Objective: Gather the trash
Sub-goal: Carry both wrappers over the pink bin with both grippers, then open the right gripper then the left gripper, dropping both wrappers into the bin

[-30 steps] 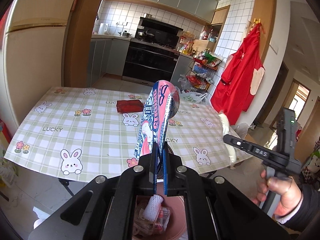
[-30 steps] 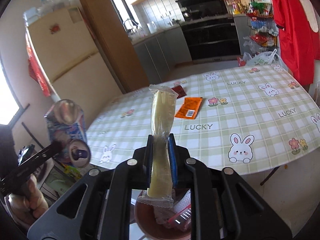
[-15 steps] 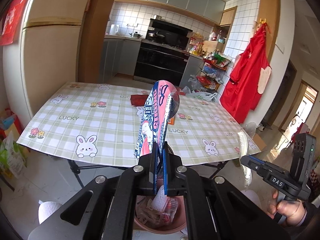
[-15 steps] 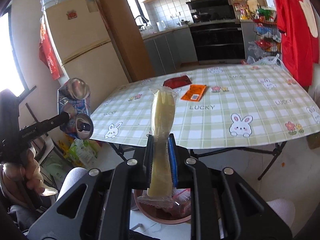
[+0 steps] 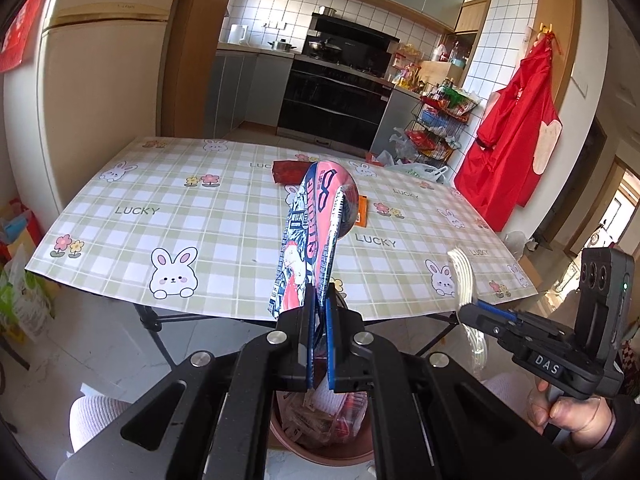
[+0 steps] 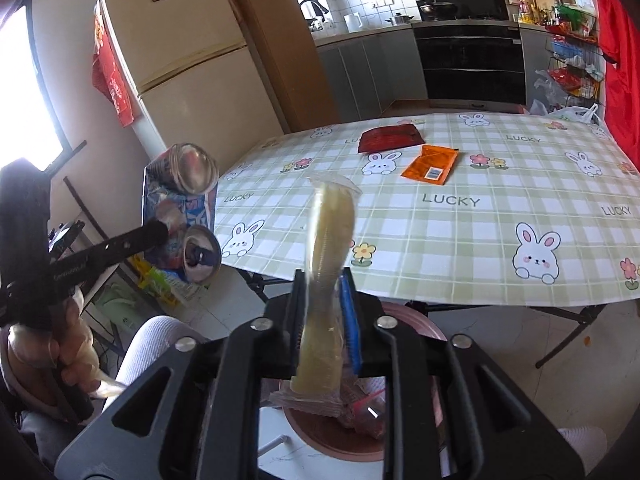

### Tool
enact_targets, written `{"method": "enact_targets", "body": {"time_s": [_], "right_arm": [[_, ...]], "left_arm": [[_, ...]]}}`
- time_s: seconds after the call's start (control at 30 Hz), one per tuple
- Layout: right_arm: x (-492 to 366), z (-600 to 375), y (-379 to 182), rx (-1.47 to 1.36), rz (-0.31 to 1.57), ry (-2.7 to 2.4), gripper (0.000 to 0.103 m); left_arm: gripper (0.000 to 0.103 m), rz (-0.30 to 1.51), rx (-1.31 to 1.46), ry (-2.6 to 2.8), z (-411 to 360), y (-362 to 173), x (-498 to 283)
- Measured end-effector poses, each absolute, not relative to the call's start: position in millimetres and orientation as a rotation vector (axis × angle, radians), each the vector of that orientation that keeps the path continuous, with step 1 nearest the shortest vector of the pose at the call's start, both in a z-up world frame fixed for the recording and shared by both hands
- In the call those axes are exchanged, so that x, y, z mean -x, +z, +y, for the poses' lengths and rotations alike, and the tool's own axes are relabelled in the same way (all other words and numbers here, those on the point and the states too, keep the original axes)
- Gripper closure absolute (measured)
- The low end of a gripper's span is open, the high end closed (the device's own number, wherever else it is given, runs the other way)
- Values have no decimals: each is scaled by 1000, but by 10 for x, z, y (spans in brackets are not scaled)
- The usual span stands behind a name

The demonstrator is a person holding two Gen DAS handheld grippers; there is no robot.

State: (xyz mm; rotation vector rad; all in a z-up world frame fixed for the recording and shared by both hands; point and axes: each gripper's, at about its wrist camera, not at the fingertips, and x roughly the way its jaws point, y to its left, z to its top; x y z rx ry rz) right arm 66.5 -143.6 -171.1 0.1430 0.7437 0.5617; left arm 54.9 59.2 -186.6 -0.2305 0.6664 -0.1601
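letting go over the pink bin (image 6: 432,326): right claw (image 6: 322,318) parting its jaws around a clear-wrapped yellowish stick (image 6: 326,272), which sits blurred and tilted between the pads, lower end just above the trash already in the bin. left claw (image 5: 318,336) clenched on a crushed pink-and-blue can (image 5: 310,240), poised above the same bin (image 5: 320,454) below it. beyond both claws, a red packet (image 6: 390,138) and an orange packet (image 6: 434,162) lying on the table (image 6: 460,248), not yet collected. risk: stick snagging on a pad and tipping outside the rim; can, released off-centre, glancing off the rim onto the floor.
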Motion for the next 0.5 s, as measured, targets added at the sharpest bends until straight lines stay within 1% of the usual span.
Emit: {"method": "enact_targets", "body": {"time_s": [0.03, 0.13, 0.17, 0.2, 0.23, 0.27, 0.3, 0.33, 0.4, 0.43, 0.5], "right_arm": [[-667, -1428, -1688, -137, 731, 554, 62], [-634, -1410, -1587, -121, 681, 542, 48], [-610, -1411, -1560, -112, 666, 539, 46], [-600, -1418, -1540, -102, 658, 531, 40], [-584, -1423, -1525, -92, 649, 518, 32], [-574, -1438, -1511, -88, 642, 506, 28], [-562, -1453, -1501, -88, 635, 493, 19], [-545, -1477, -1487, -89, 624, 473, 12], [-513, -1531, -1460, -92, 603, 434, 9], [-506, -1551, -1451, -93, 597, 417, 5], [-483, -1602, -1438, -93, 579, 382, 5]], "left_arm": [[98, 666, 230, -159, 597, -1867, -546], [98, 658, 223, -158, 599, -1855, -531], [98, 656, 221, -159, 599, -1854, -528], [98, 654, 220, -161, 602, -1851, -522], [98, 653, 221, -163, 599, -1849, -516], [98, 651, 220, -165, 592, -1845, -508], [98, 649, 219, -167, 588, -1845, -498], [98, 647, 218, -170, 587, -1844, -488], [98, 642, 215, -177, 571, -1829, -471], [98, 641, 213, -181, 564, -1822, -464], [98, 641, 209, -191, 537, -1806, -456]]}}
